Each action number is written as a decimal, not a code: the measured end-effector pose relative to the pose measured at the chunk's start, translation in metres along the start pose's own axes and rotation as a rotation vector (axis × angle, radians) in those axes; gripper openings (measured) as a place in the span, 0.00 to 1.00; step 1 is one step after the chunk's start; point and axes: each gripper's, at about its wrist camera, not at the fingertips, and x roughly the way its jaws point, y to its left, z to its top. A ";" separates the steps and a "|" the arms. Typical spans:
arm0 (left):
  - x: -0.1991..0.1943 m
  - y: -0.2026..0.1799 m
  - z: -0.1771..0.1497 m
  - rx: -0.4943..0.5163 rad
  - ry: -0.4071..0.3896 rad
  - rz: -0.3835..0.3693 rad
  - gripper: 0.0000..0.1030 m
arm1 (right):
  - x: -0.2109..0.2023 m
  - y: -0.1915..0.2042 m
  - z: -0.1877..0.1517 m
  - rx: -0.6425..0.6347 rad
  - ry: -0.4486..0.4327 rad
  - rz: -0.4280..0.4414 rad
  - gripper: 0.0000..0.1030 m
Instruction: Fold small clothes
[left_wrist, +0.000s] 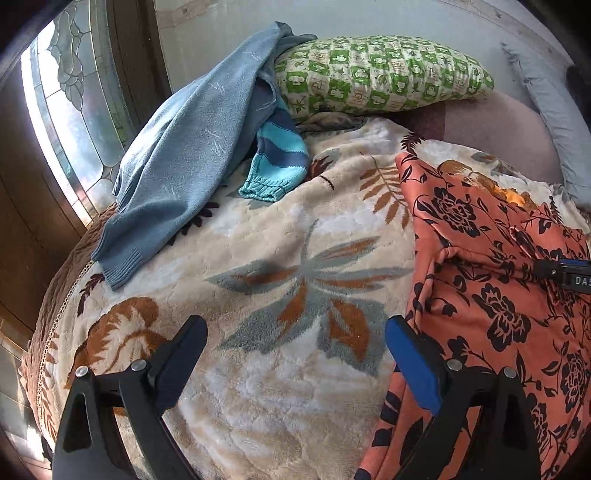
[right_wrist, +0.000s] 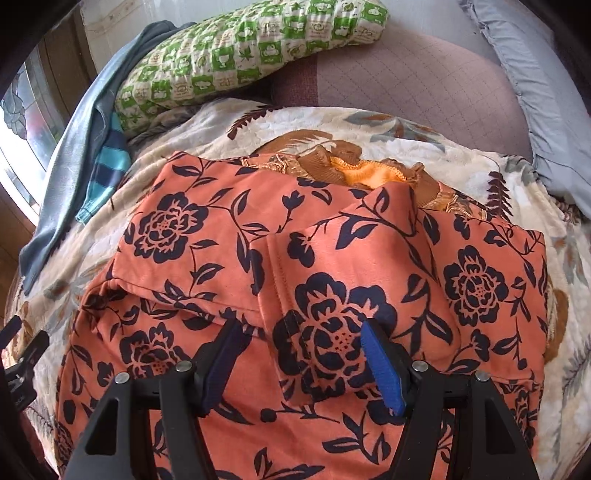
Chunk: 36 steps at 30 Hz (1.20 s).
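Orange floral garment (right_wrist: 332, 280) lies sleeves-in beside the green pillow (right_wrist: 236, 55); right claw (right_wrist: 295, 365) wide above it, left claw (left_wrist: 295, 369) wide, empty. Next: fold the hem up.

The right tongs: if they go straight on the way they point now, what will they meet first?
Most likely the orange floral garment: the open right tongs sit just above a raised fold of it, which lies between the jaws. Whether they already touch it cannot be told.
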 end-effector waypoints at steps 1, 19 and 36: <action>0.001 0.000 0.000 0.000 0.001 0.001 0.94 | 0.007 0.002 0.001 -0.001 0.018 -0.019 0.68; 0.003 -0.002 -0.001 0.009 -0.013 0.002 0.94 | -0.058 -0.132 0.033 0.229 -0.097 -0.071 0.07; 0.008 -0.011 -0.004 0.041 -0.014 0.000 0.94 | -0.038 -0.197 0.002 0.434 -0.064 -0.054 0.10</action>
